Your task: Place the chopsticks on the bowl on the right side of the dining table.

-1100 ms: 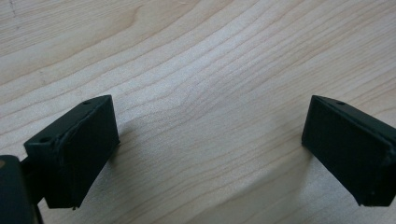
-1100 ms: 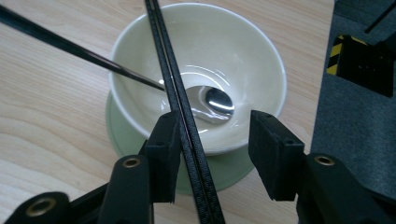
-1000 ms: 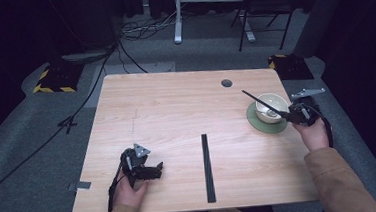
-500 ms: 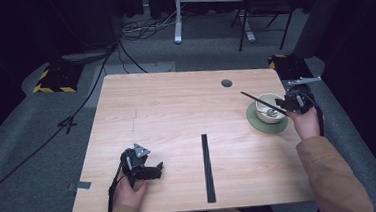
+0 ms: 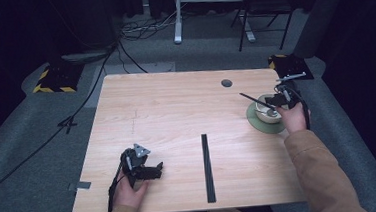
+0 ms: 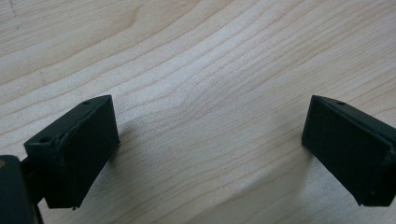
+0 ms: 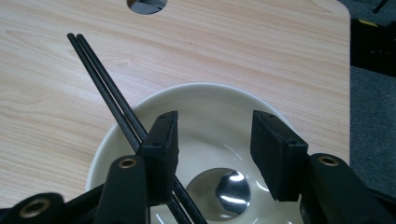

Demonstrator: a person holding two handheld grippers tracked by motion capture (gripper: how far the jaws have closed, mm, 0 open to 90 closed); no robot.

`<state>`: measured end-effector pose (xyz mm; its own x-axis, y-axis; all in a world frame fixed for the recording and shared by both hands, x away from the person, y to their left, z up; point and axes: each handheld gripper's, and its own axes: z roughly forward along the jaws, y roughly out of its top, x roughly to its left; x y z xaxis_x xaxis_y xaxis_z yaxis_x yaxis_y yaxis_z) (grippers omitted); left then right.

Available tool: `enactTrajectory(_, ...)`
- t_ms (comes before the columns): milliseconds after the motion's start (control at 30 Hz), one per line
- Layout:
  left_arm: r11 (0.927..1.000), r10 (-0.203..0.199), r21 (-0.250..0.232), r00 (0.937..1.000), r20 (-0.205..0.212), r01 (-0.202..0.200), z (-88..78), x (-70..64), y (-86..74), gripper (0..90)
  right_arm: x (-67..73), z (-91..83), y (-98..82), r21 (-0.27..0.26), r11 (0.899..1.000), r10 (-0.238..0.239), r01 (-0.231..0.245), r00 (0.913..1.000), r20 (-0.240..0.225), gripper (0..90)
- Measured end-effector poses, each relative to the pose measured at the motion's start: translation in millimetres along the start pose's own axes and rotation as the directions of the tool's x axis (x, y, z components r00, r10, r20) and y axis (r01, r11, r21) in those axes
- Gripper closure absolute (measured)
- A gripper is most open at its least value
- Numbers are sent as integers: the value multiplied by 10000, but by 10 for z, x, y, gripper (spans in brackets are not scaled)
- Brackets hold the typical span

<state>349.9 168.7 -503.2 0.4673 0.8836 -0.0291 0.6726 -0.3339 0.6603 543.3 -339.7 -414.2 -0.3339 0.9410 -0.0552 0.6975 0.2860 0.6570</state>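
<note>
A cream bowl (image 5: pixel 268 111) stands on a green saucer (image 5: pixel 258 124) at the table's right edge. Two black chopsticks (image 5: pixel 249 98) lean out of it toward the far left. My right gripper (image 5: pixel 276 102) hovers over the bowl, open. In the right gripper view its jaws (image 7: pixel 215 140) have just been opening; between them lies only the bowl's inside (image 7: pixel 210 100). The chopsticks (image 7: pixel 100 70) pass along the outer side of the left jaw. Something shiny lies at the bowl's bottom. My left gripper (image 5: pixel 155 169) rests near the front left, jaws wide open (image 6: pixel 210 144) over bare wood.
A black strip (image 5: pixel 207 167) lies lengthwise at the table's front middle. A round cable hole (image 5: pixel 226 82) sits near the far edge. The wooden table (image 5: pixel 176 112) ends close to the right of the bowl. Cables, a desk frame and a chair stand on the floor beyond.
My right gripper has moved from the near right side of the bowl to over the bowl, toward the far left. The left gripper has stayed put.
</note>
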Motion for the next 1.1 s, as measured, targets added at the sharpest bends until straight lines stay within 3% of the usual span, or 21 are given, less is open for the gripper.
enactTrajectory(133, 10000, 18, 31, 10000, -33, -17, -1, 3, 6, 40, 60, -19, -17, 22, 9999, -165, 166, 9995, -275, 517)
enactTrajectory(233, 10000, 12, 6, 10000, -93, -12, 1, 3, 9, 40, 115, -37, -54, -9, 9993, -383, 383, 9961, -798, 505)
enactTrajectory(400, 10000, -8, -55, 10000, -56, 8, 13, 4, 14, 38, 91, -223, -131, -443, 9989, -215, 181, 9967, -780, 501)
enactTrajectory(500, 10000, -16, -29, 10000, -62, 16, 14, 3, 17, 37, 26, -416, -238, -695, 9967, -460, 412, 9966, -685, 486)
enactTrajectory(667, 10000, -30, -33, 10000, -59, 30, 19, 1, 21, 35, -9, -526, -364, -627, 9953, -780, 744, 9954, -563, 463)
enactTrajectory(833, 10000, -86, -32, 9999, -54, 86, 22, -2, 23, 34, -58, -519, -483, -173, 9946, -1028, 1024, 9945, -196, 426)
enactTrajectory(1100, 10000, -77, -32, 9999, -73, 77, 21, -2, 22, 34, -134, -443, -485, 123, 9943, -1060, 1056, 9937, 362, 378)
